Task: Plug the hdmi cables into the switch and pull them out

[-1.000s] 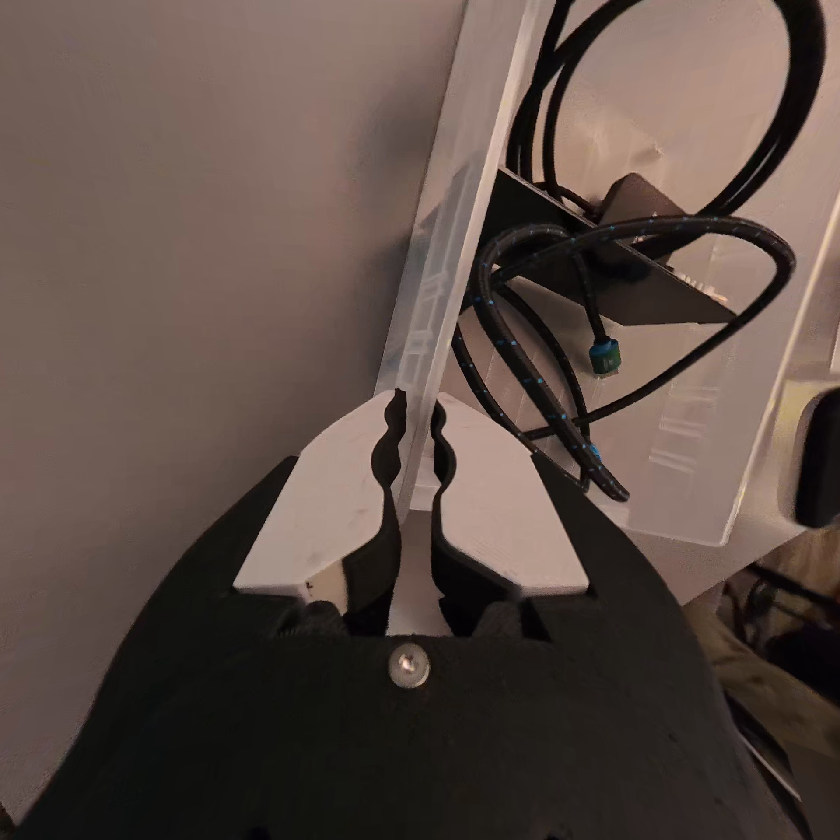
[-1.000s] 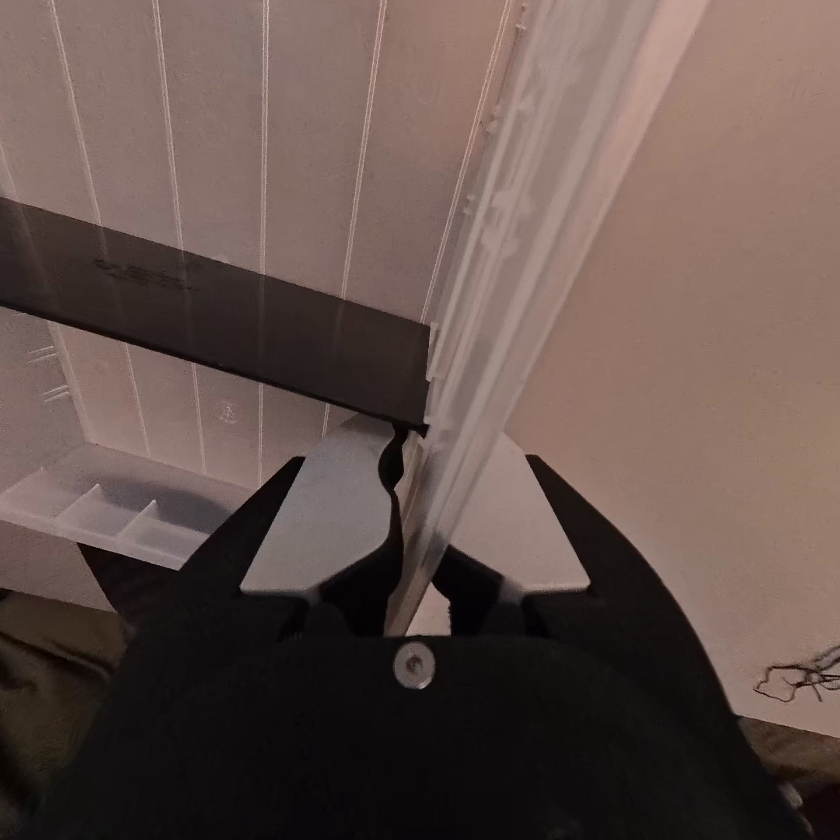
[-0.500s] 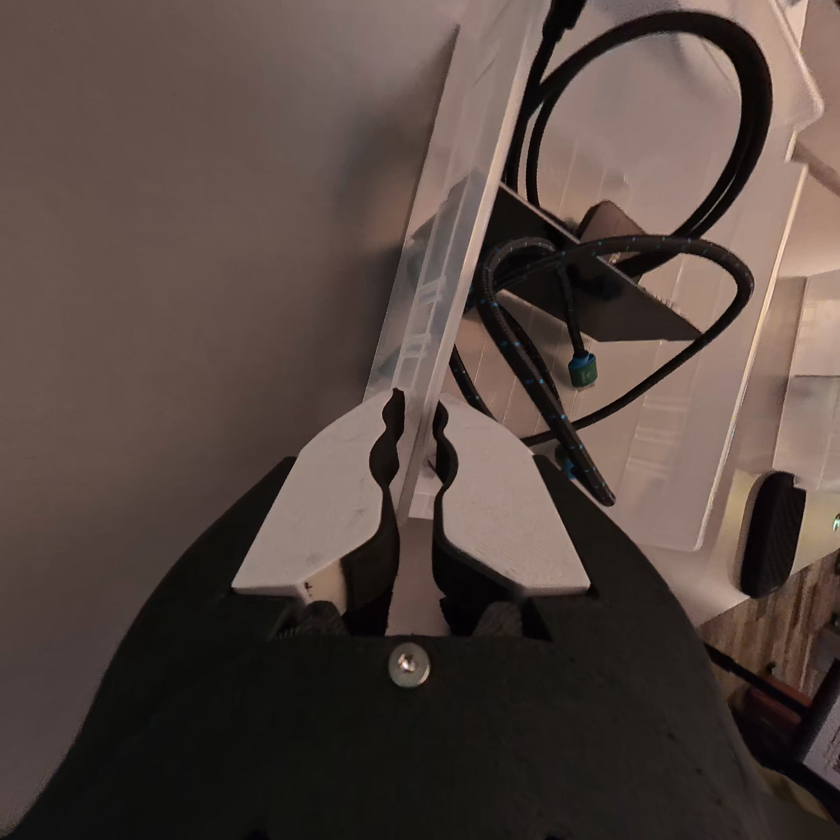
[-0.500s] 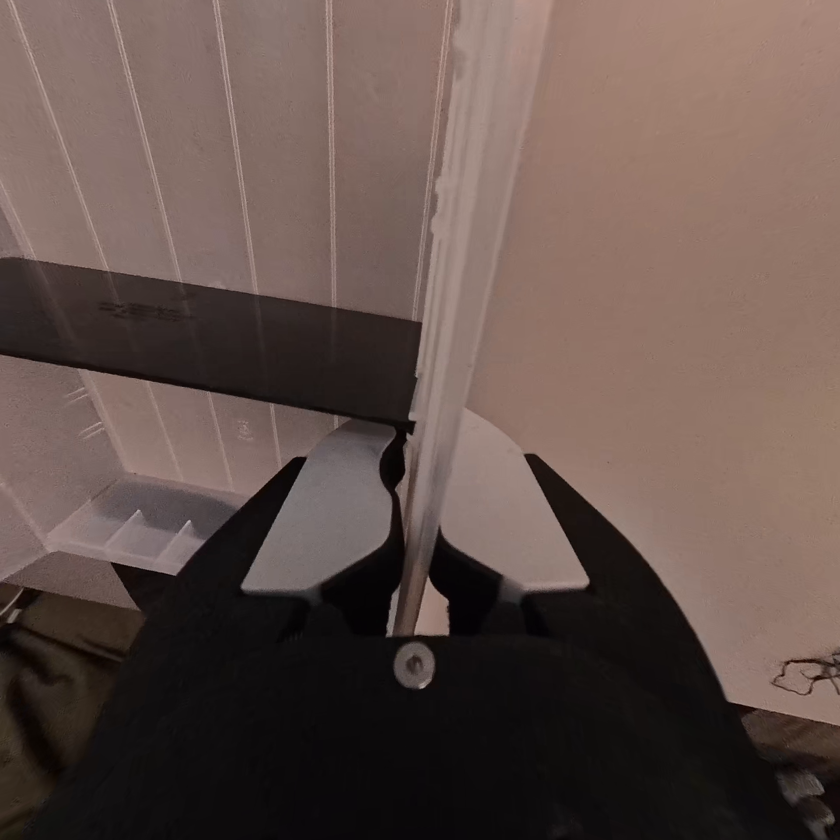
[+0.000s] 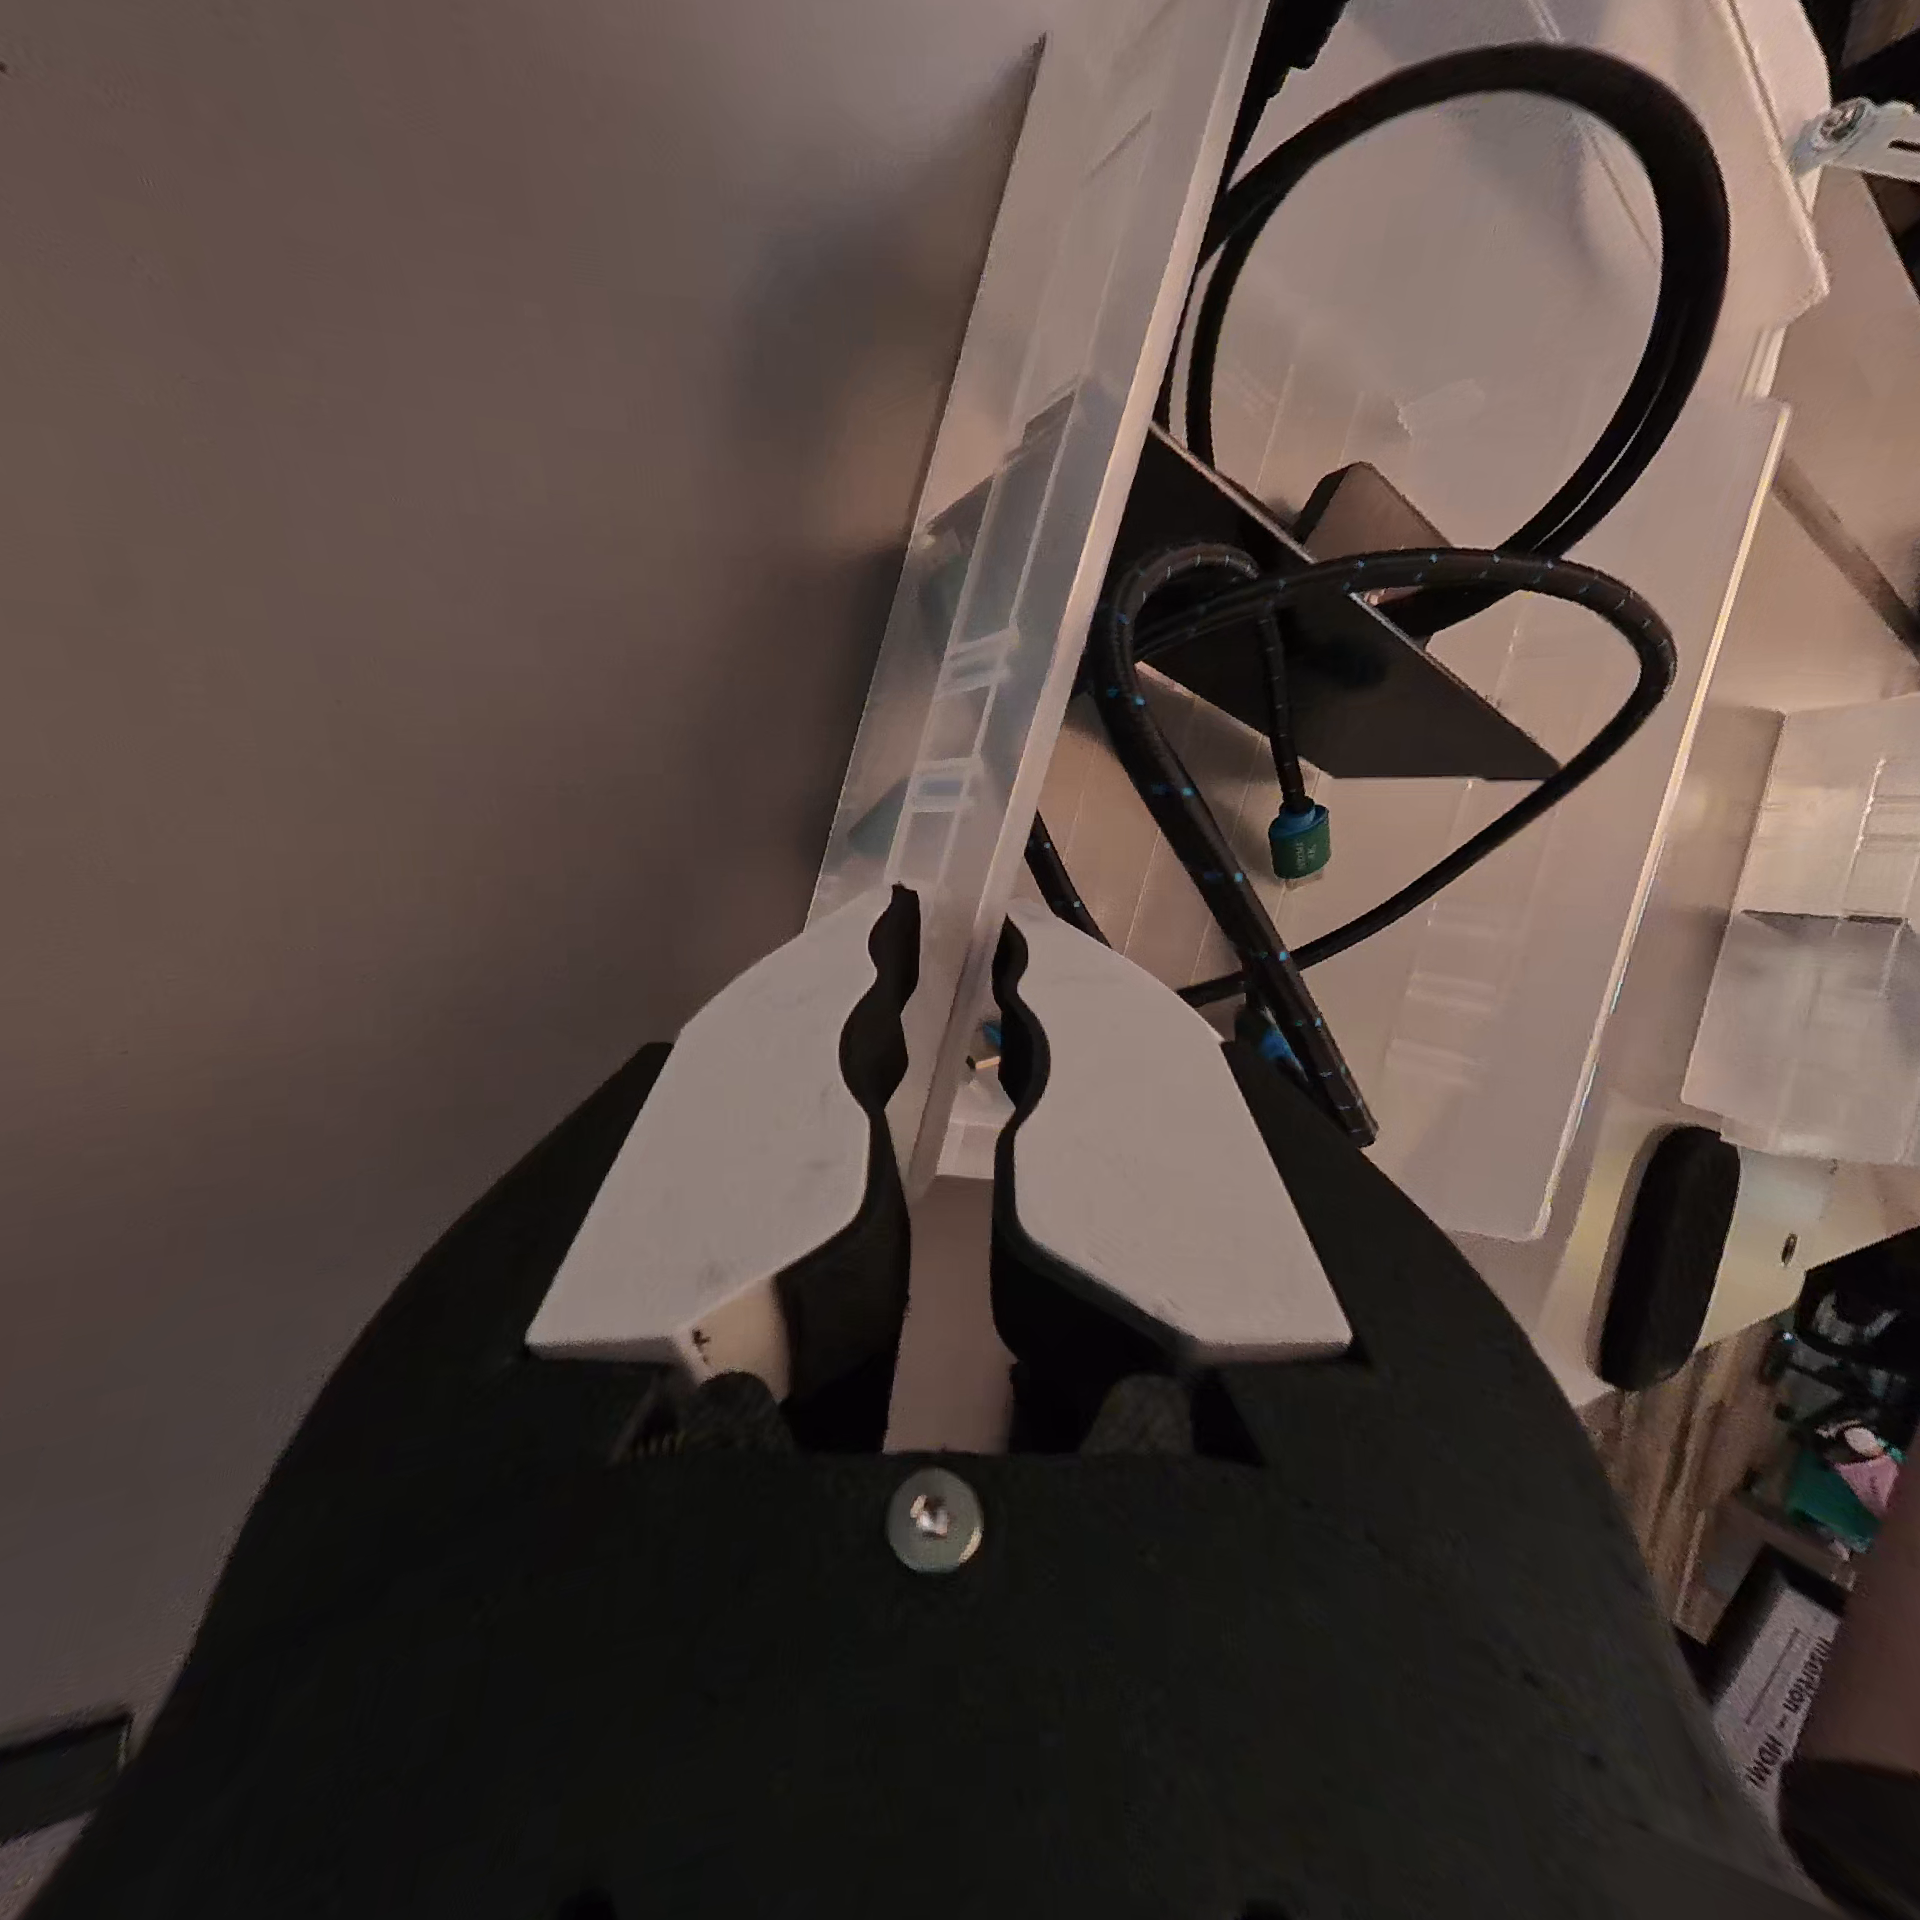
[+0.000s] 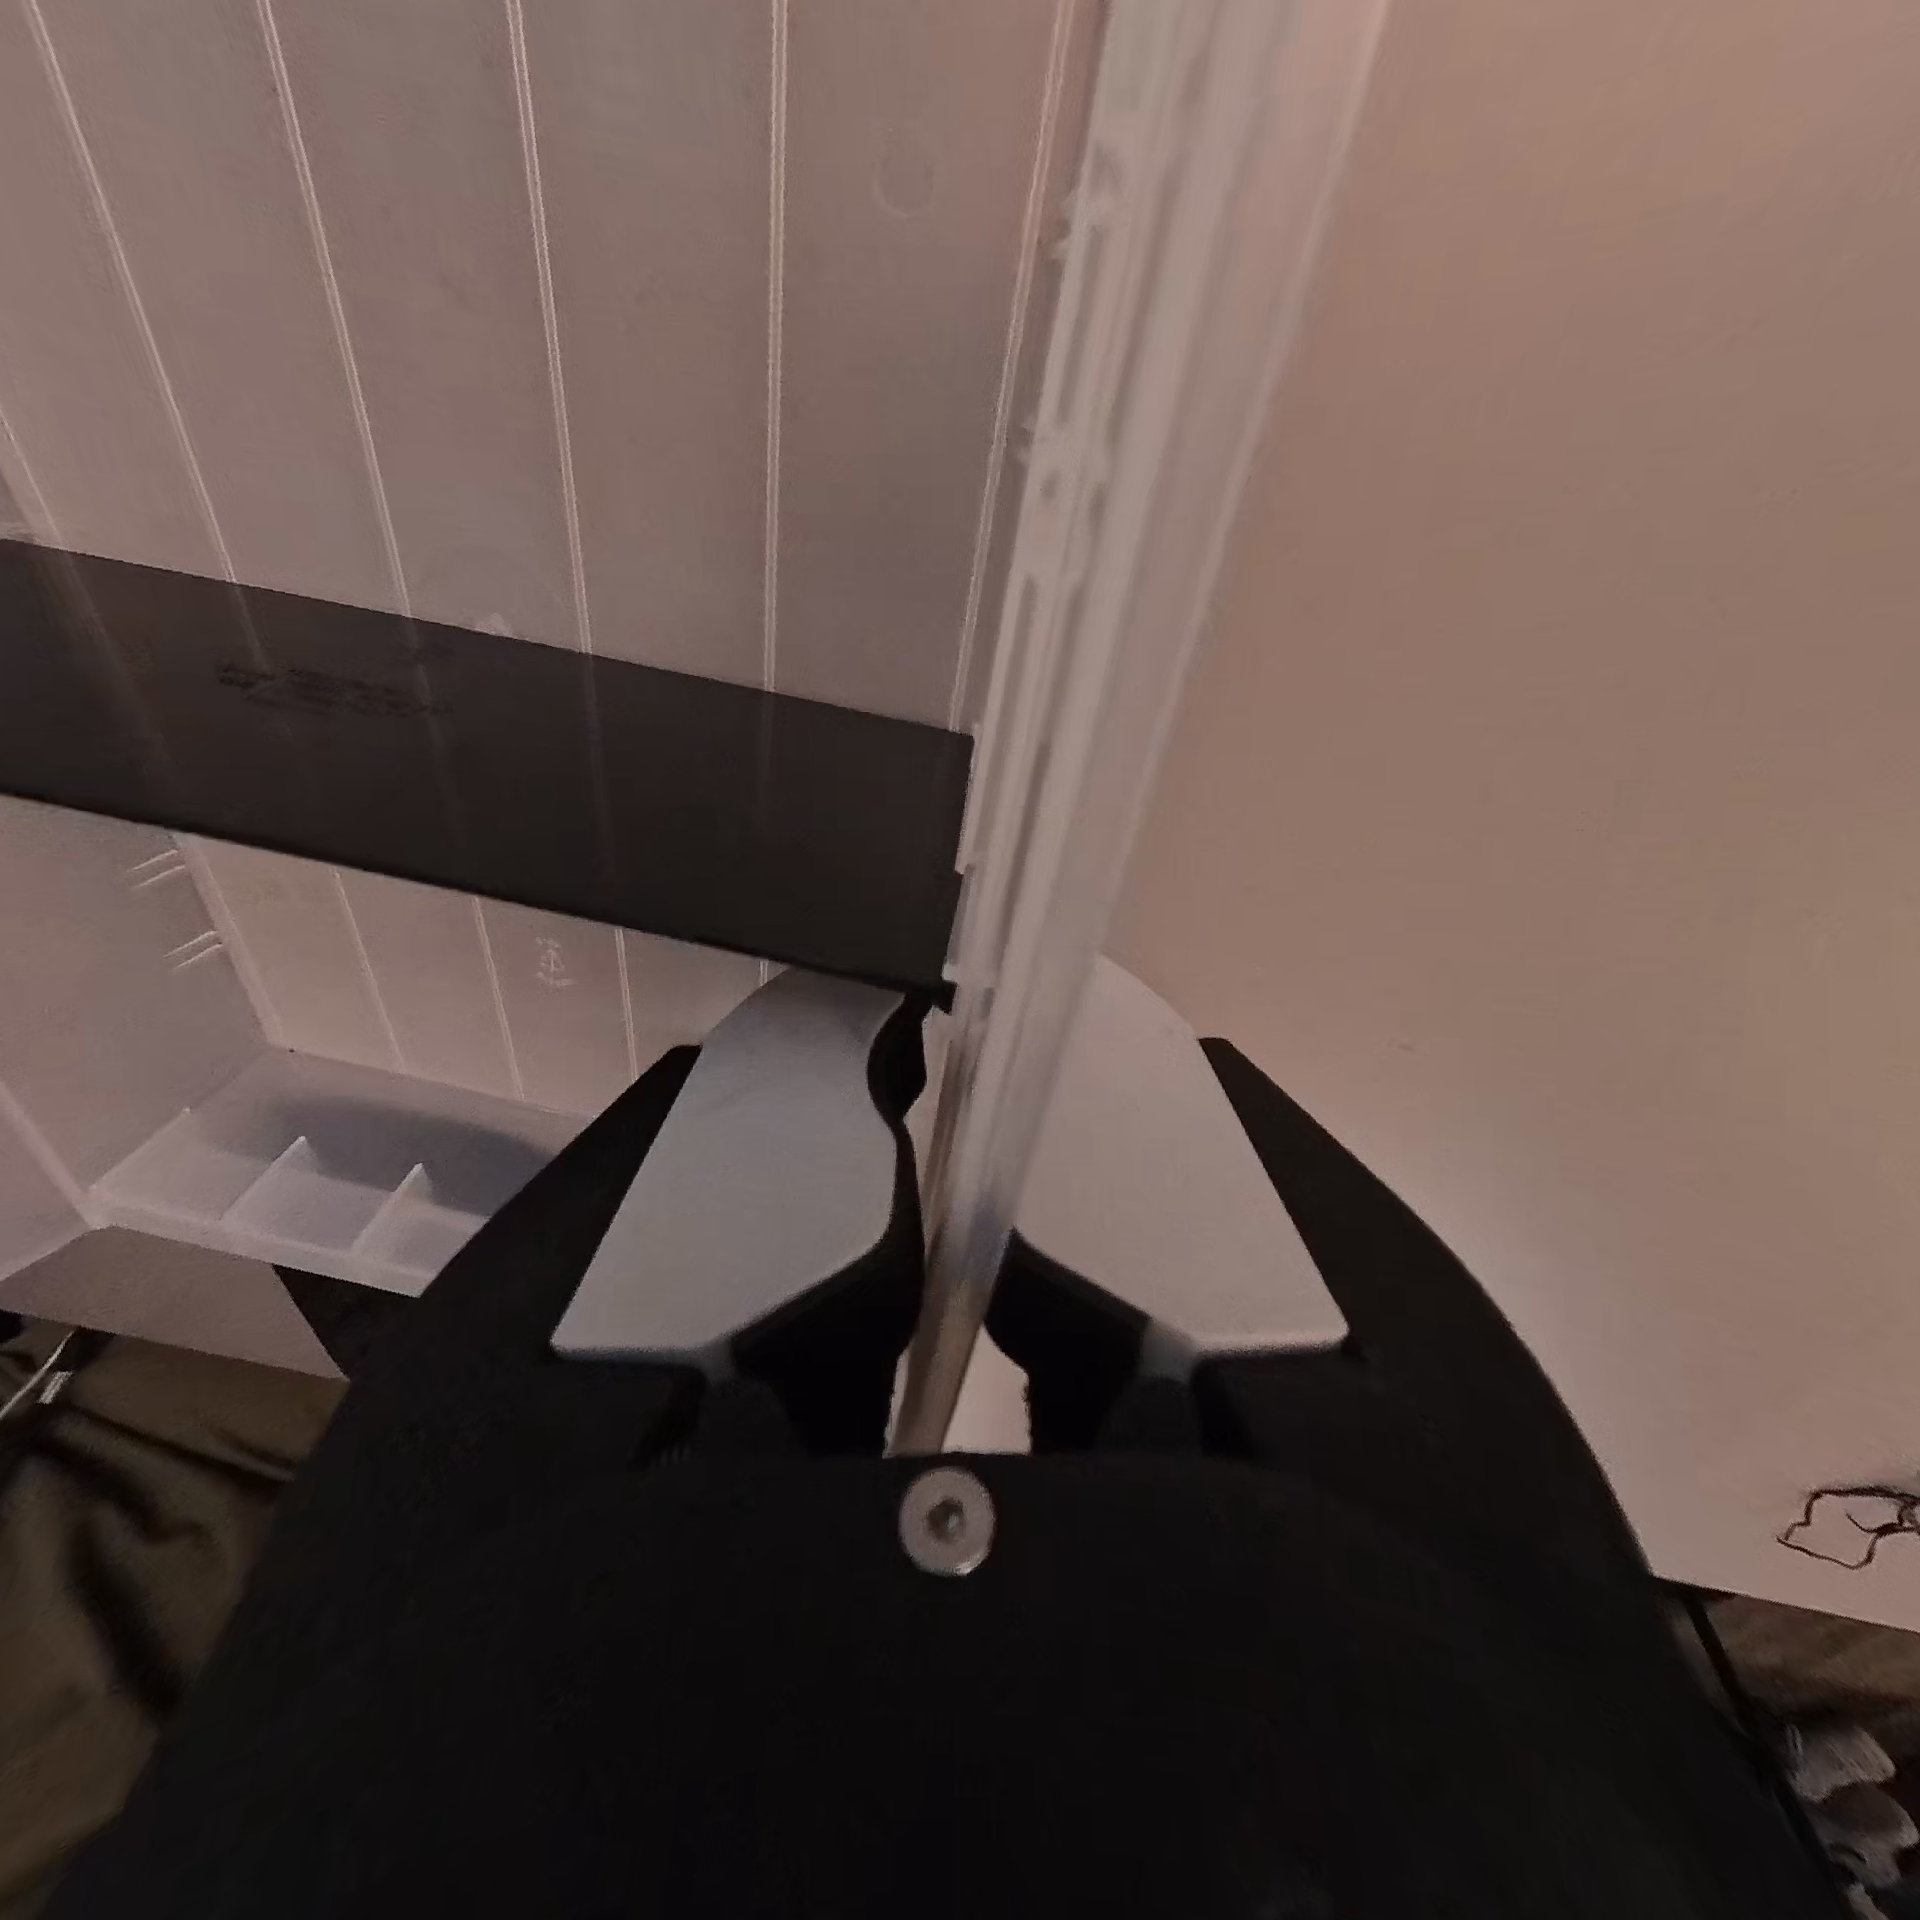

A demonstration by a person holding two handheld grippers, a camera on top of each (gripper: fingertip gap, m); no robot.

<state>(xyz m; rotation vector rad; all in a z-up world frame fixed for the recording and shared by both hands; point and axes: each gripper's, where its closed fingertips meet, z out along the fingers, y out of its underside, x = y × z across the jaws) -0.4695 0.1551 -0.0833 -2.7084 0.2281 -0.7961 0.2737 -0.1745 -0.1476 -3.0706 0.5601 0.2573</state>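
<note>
Left wrist view first: the left gripper [image 5: 956, 997] has its two white fingers [image 5: 758, 1122] on either side of the clear plastic bin's [image 5: 1662, 727] side wall [image 5: 1039, 665], one finger outside, one inside. There's a thin gap showing between each wavy pad and the wall, so I honestly can't tell if it's clamped on it or just straddling it. Inside the bin, past the wall from the fingers, sits the black switch [image 5: 1382, 686], tilted, with one end running up against that same wall. A braided black-and-blue hdmi cable [image 5: 1205, 821] loops over the switch and trails down close to the inside finger, and its teal-collared plug [image 5: 1297, 840] hangs loose just below the switch, not in any port. A plain black cable [image 5: 1621, 270] curls in a big loop above the switch, near the top of the bin. A black oval pad [image 5: 1668, 1268] shows outside the bin's lower corner.

Right wrist view: the right gripper [image 6: 961, 1049] is pinched closed on the bin's other side wall [image 6: 1081, 582], which runs straight up from between the fingers. The switch [image 6: 499, 769] is a dark bar left of that wall, its end butting against it right above the inner finger's tip. A small clear divided tray [image 6: 281, 1195] sits below the switch, left of the gripper. No cables visible here.
</note>
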